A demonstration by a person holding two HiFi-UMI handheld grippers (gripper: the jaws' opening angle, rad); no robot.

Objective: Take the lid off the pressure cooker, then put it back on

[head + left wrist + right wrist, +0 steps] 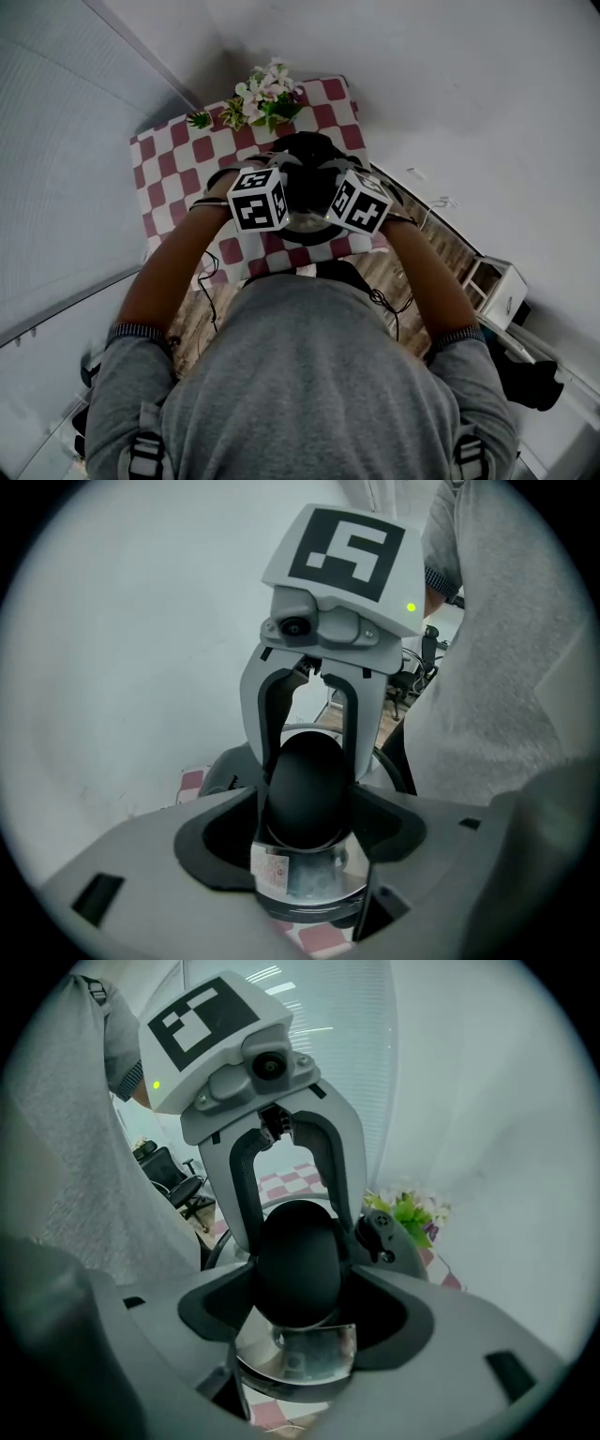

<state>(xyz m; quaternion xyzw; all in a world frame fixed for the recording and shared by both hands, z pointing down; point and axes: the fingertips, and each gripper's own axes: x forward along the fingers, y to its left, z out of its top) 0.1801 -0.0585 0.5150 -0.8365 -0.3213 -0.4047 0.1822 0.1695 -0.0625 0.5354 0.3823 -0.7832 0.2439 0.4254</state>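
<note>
Black lid knob point(305, 785): we hold left gripper point(305, 844) and right gripper point(298, 1321) facing across it, jaws parted around it, equally near.

Pressure cooker point(307, 225) mostly hidden behind left gripper point(265, 195) and right gripper point(354, 200).

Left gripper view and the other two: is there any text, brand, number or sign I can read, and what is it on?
Sticker on the pressure cooker lid: reddish print, too small and blurred to read.
Left marker cube and right marker cube: black-and-white square patterns only, no letters or digits.
No other text shows in any view.
</note>
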